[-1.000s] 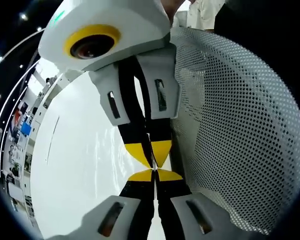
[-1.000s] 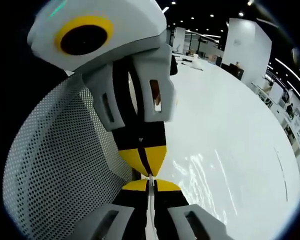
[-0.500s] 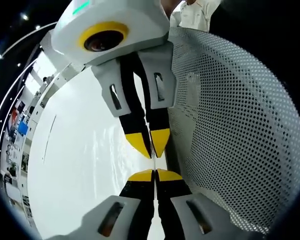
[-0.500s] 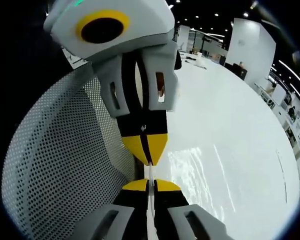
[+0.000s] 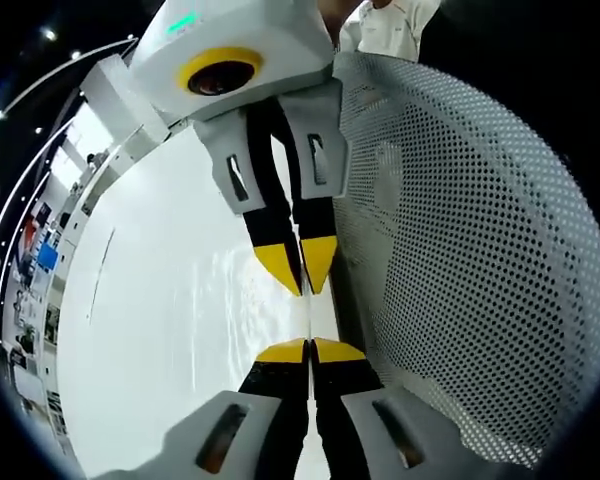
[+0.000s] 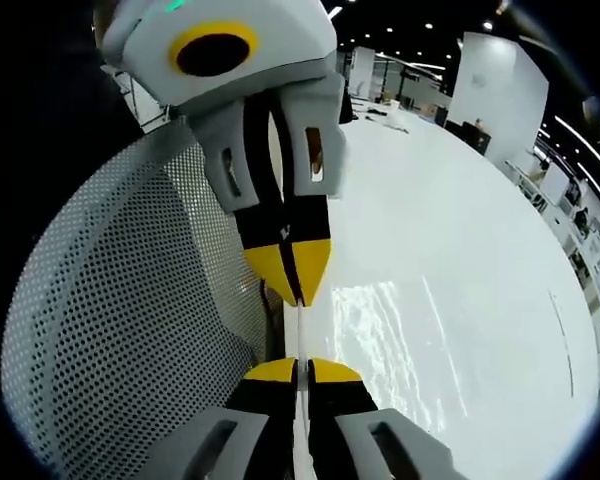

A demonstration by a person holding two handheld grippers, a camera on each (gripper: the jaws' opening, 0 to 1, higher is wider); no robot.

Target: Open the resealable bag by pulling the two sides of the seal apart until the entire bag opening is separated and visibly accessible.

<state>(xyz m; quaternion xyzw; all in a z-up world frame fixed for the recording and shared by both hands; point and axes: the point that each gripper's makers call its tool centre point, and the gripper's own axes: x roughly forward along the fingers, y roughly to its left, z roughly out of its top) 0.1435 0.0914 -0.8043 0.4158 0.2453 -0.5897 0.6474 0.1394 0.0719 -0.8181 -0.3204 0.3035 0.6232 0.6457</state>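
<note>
The bag [image 5: 460,260] is white, covered with a regular pattern of small dark dots. It stands up from the table as a wide curved sheet. Its thin top edge runs in a line between the yellow tips of both tongs. In the right gripper view the bag [image 6: 130,330] curves away to the left.

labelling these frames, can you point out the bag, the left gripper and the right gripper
bag [image 5: 308,322]: left gripper view, thin clear edge stretched between the two grippers.
left gripper [image 5: 308,349]: left gripper view, between its yellow fingertips, shut on the bag.
right gripper [image 6: 298,366]: right gripper view, between its yellow fingertips, shut on the bag.
</note>
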